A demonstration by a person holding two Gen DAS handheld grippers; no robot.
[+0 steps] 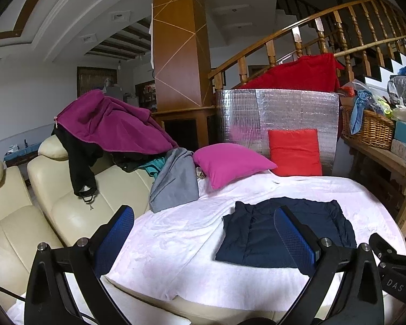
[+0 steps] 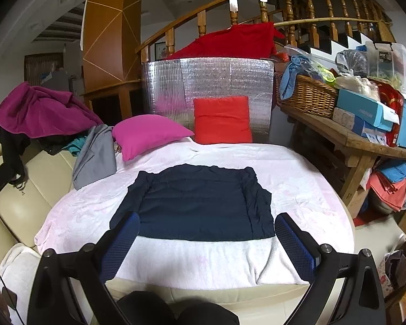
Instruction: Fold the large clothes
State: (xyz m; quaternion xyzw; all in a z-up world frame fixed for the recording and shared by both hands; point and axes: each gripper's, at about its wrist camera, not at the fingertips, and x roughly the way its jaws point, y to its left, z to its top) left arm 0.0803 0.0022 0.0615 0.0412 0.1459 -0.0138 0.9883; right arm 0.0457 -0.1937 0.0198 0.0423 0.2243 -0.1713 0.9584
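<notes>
Navy garment (image 2: 195,203) lies flat in the middle of the pale pink blanket (image 2: 297,189), partly folded by the look of it: both side edges are turned inward and bunched, and the near hem runs straight across. Left tongs (image 1: 204,233) and right tongs (image 2: 205,239) are both spread wide, holding nothing, above the near edge of the blanket.

Several things could spoil the next fold. The bunched side pleats may slip open if only the top layer is pinched, so the rectangle loses its shape. The blanket is soft and loose; tongs closing low could catch it with the hem and drag both. Uneven lifting by the two sides would skew the crease. How many layers sit at the hem is hard to tell from here. The grey garment (image 2: 97,154) and magenta cushion (image 2: 149,132) lie near the far left corner and could snag a long carry.
</notes>
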